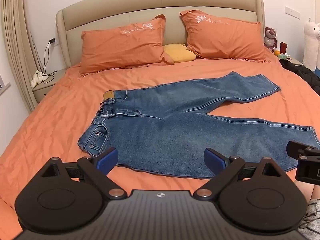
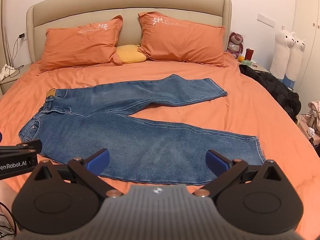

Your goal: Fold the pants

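The jeans lie spread flat in the middle of the bed, waistband to the left, the two legs splayed apart in a V toward the right. Nothing is folded yet; laid open like this, either leg can probably be lifted and brought over the other for the first fold. A tan leather patch sits at the far corner of the waistband, its lettering too small to read.

The left gripper hovers over the near edge of the jeans close to the waistband, its jaws spread wide and empty. The right gripper hangs over the near leg toward the hem, equally wide open, holding nothing. That spacing suits a two-point pickup along the near leg.

Beyond the jeans, two orange pillows carry white embroidered script that seems to read "Rosaline". In the right wrist view, the left gripper's side shows "enRobot.AI", its beginning cut off.
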Motion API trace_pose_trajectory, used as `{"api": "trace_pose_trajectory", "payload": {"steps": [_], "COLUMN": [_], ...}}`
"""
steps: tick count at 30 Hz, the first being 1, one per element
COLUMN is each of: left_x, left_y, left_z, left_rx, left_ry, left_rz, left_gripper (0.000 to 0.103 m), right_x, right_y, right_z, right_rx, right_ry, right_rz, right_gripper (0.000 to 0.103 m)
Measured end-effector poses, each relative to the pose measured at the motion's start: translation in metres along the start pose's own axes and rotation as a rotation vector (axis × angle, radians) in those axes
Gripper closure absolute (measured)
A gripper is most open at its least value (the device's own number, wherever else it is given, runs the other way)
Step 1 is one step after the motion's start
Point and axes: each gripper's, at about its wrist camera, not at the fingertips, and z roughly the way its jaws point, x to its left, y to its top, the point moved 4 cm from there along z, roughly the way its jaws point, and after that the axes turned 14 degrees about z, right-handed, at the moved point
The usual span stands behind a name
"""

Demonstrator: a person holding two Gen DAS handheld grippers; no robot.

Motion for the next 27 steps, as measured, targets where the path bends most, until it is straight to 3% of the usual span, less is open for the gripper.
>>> {"api": "trace_pose_trajectory", "payload": {"steps": [16,27], "left_x": [-0.013,0.003], "left_y": [-0.013,-0.007], "left_z": [0.005,-0.001], "left_rx": [-0.006,0.012], "left_ry": [-0.005,-0.011], "left_rz": [-0.005,-0.029], "left_gripper": [0.000,0.000], "right_x": [-0.004,0.001], "right_y": [0.001,0.000], "right_z": [-0.002,-0.002], "right_rx": [-0.001,-0.004], "right_ry": [0.002,0.001], "right_rz": [-0.002,-0.005], "right_gripper": [0.005,0.005]}}
